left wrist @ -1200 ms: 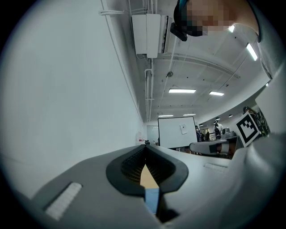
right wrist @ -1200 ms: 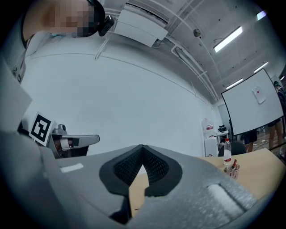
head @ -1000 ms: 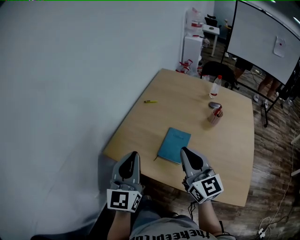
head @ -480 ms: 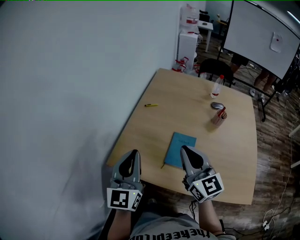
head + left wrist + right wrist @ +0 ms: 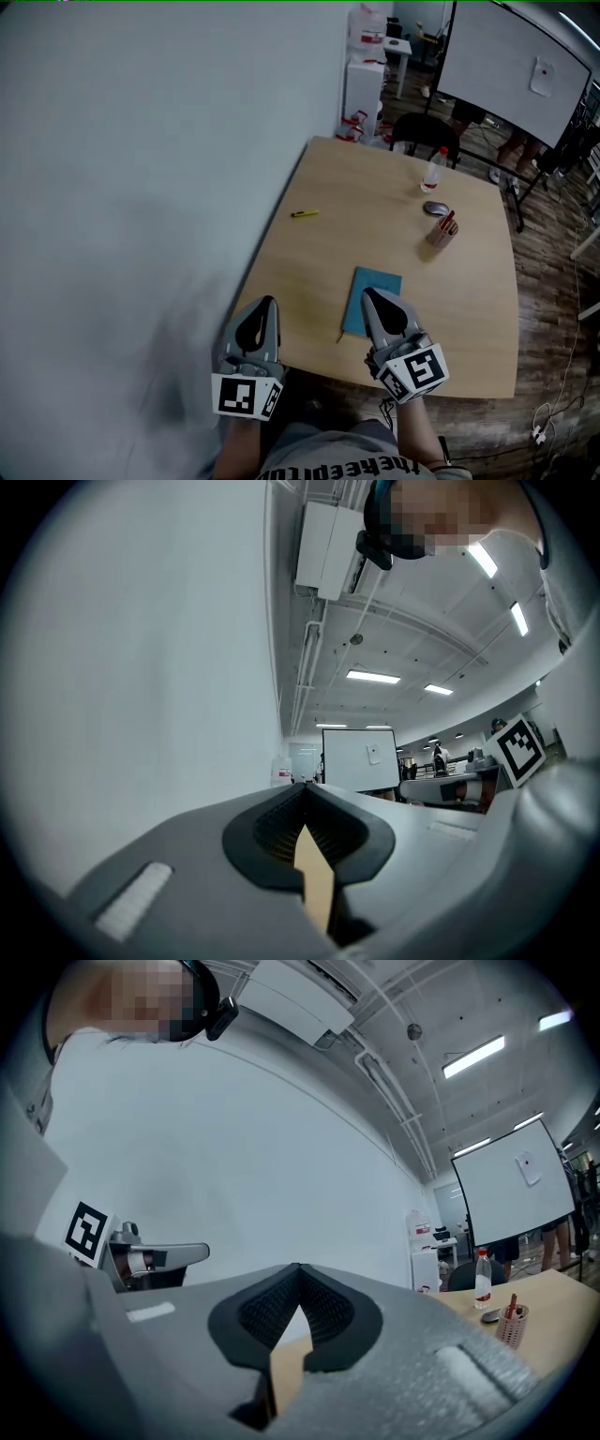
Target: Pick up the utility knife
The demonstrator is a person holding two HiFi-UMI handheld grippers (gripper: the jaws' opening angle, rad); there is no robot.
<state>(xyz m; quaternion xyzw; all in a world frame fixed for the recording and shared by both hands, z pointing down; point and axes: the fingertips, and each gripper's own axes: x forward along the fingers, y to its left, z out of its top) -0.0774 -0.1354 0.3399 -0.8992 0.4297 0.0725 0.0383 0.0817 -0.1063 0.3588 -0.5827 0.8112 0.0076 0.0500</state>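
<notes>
Well ahead of both tools, the utility knife (image 5: 304,214) lies flat on the wooden table (image 5: 469,319). It is a slim yellow sliver far beyond the tips of the left gripper (image 5: 261,309), close to the table edge by the wall. We hold that tool and the right gripper (image 5: 372,300) low at the near edge, each with its jaws pressed together on nothing. The right one's tips hang over a teal notebook (image 5: 380,279).

We judge the knife light and rigid, with a smooth body that could skid on the wood. It shows too small to tell whether the blade is out. So we would part the jaws slightly and pinch it across mid-handle, by its long sides, clear of either end.
</notes>
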